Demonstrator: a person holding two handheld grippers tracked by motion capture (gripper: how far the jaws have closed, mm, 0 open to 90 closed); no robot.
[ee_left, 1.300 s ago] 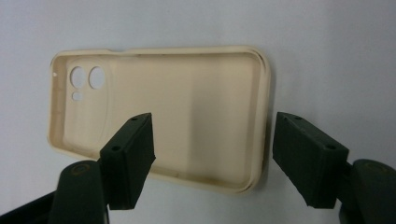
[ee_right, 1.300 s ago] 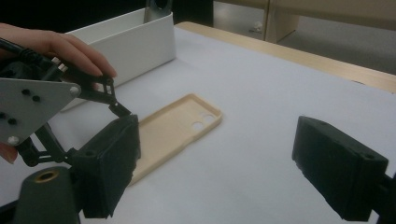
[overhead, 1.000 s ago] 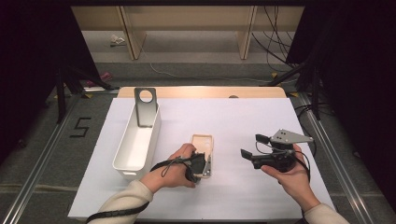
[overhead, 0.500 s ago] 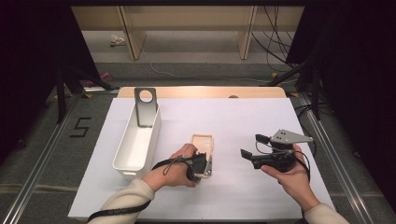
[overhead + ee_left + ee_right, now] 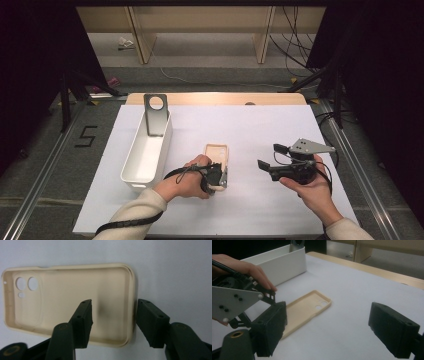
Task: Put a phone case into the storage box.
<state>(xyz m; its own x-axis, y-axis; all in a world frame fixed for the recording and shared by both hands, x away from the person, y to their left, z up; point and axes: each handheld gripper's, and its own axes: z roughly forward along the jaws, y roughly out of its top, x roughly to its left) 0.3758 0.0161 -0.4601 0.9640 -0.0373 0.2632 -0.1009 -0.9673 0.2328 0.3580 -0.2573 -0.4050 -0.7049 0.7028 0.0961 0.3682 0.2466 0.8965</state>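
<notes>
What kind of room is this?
Probably a lab or workshop set up for recording: a table under a white sheet, ringed by black curtains, with loose cables on the floor and metal rails alongside.

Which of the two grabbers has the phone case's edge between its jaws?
The left hand-held gripper: one jaw sits inside the beige phone case, the other outside its rim. The right hand-held gripper is off to the side with nothing between its jaws.

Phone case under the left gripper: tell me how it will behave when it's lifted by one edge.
The phone case looks like a thin open shell with nothing in it, so probably light. Its thin side wall, which stands between the left gripper jaws, may flex if squeezed. Lying flat on the white table cover, it seems unlikely to roll.
</notes>
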